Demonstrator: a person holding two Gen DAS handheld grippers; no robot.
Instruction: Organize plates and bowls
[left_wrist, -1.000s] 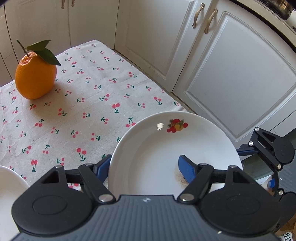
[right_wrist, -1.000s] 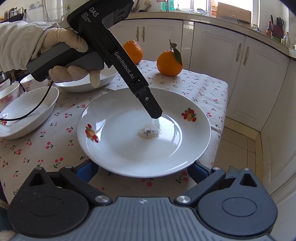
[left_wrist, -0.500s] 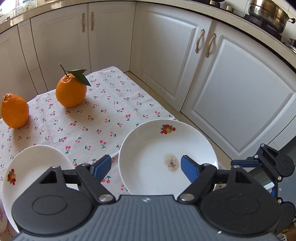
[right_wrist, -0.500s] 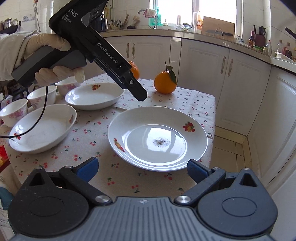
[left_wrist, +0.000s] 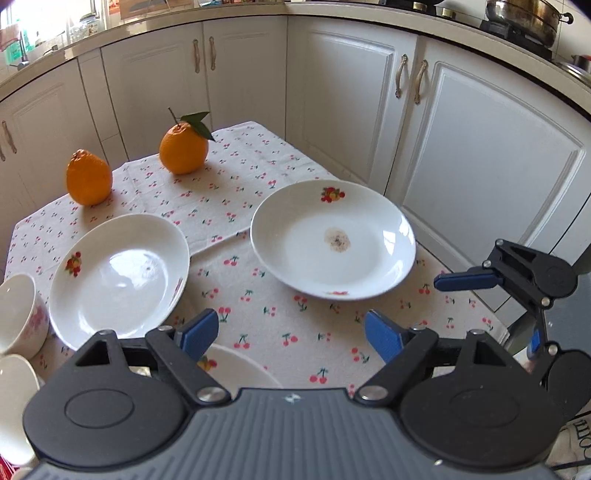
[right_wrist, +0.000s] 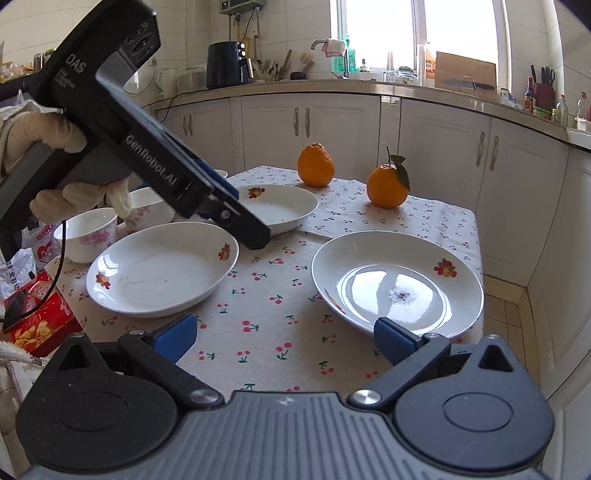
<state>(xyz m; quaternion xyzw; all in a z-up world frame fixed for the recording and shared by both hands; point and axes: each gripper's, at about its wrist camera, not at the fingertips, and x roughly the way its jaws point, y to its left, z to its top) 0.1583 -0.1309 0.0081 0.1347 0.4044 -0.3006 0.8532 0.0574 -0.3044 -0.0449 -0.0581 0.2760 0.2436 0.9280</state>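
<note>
A white plate with a brown stain lies at the table's right edge; it also shows in the right wrist view. A second white plate lies to its left, and shows further back in the right wrist view. A third deep plate sits under my left gripper, which is open, empty and raised above the table. My right gripper is open and empty, just short of the stained plate. Small floral bowls stand at the left.
Two oranges sit at the far end of the cherry-print tablecloth. White cabinets surround the table. A red packet lies at the left edge. The right gripper's body shows beside the table.
Both grippers have pulled back and up from the stained plate, which now lies free on the cloth. More of the table, plates and oranges has come into view.
</note>
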